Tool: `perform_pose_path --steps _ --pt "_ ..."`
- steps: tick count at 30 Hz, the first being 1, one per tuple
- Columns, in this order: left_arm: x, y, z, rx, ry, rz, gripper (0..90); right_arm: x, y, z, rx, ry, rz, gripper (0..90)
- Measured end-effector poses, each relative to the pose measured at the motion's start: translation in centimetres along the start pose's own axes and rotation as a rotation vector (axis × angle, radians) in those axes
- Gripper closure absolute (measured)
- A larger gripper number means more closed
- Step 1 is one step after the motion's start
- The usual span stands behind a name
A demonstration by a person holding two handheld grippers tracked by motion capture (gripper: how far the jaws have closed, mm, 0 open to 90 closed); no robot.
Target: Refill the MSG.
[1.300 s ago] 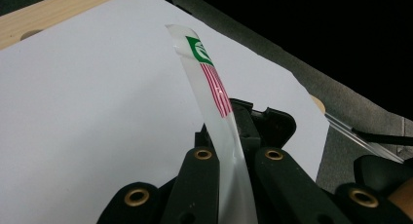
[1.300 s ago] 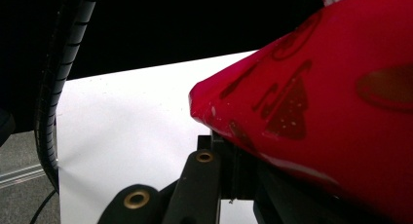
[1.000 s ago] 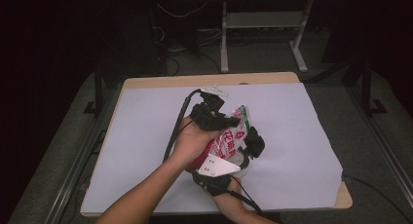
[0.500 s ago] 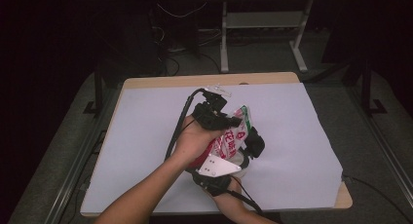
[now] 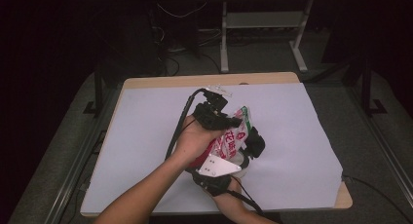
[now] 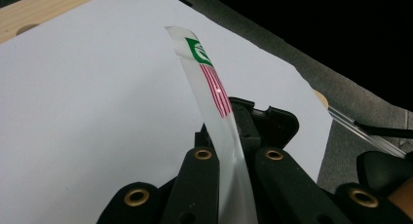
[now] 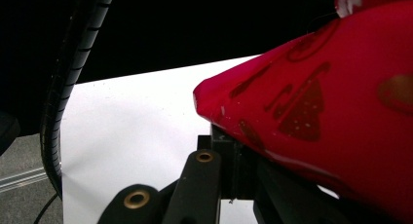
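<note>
Nothing's moved: my left gripper (image 6: 229, 156) and right gripper (image 7: 234, 180) stay clamped on the snack bag (image 5: 234, 136); I'd tear slowly, evenly.

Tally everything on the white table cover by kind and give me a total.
Red and white printed plastic snack bag: 1
White round bowl under the bag: 1
Black hand-held gripper: 2, left hand-held gripper and right hand-held gripper, both shut on the bag
Total: 4
</note>
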State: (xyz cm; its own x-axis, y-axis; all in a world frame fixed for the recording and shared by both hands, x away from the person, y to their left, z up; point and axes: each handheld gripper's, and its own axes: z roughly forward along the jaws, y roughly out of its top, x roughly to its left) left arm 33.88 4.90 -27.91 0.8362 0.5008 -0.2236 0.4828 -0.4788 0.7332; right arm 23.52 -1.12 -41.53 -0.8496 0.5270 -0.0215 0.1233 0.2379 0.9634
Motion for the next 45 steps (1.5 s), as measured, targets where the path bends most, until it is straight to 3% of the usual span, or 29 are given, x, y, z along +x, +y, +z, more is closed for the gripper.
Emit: perform_pose_path --steps 21,45 --pt "0.02 0.01 0.12 0.004 0.003 0.005 89.7 0.06 0.0 0.01 0.0 0.002 -0.004 89.9" --pt "0.15 -0.28 -0.05 -0.011 0.01 -0.016 89.7 0.24 0.01 0.14 0.002 0.008 -0.006 89.9"
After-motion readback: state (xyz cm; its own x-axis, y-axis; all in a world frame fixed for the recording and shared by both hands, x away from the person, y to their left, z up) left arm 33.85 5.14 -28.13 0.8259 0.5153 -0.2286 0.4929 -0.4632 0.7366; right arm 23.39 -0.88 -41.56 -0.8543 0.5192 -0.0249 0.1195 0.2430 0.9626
